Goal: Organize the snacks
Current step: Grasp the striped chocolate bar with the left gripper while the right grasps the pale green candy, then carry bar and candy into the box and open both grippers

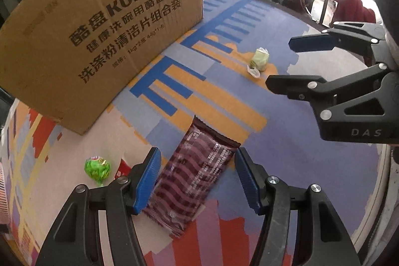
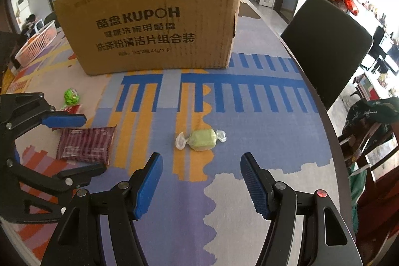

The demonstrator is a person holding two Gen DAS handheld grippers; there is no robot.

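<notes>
Dark red snack packet [image 1: 197,173]: laid flat on the table, toward its left side, between the pads of the left gripper.
Left gripper [image 1: 197,178]: jaws are held partly open astride the packet; the left pad looks to be at the packet's edge, a gap is seen at the right pad, and a firm grip cannot be told.
Pale green wrapped candy [image 2: 200,140]: set near the middle of the table, just ahead of the right gripper.
Right gripper [image 2: 200,185]: jaws are held partly open, nothing is held or touched.
Green round candy [image 1: 97,168]: placed left of the packet, beside a red wrapper [image 1: 122,170].
Cardboard box [image 2: 152,26]: stood upright toward the table's far edge, printed KUPOH.
Table [image 2: 261,136]: covered in a blue, orange, lilac and red pattern.
Room: a pink basket [image 2: 37,43] is seen at the far left corner, a black chair [image 2: 329,41] at the right edge.
</notes>
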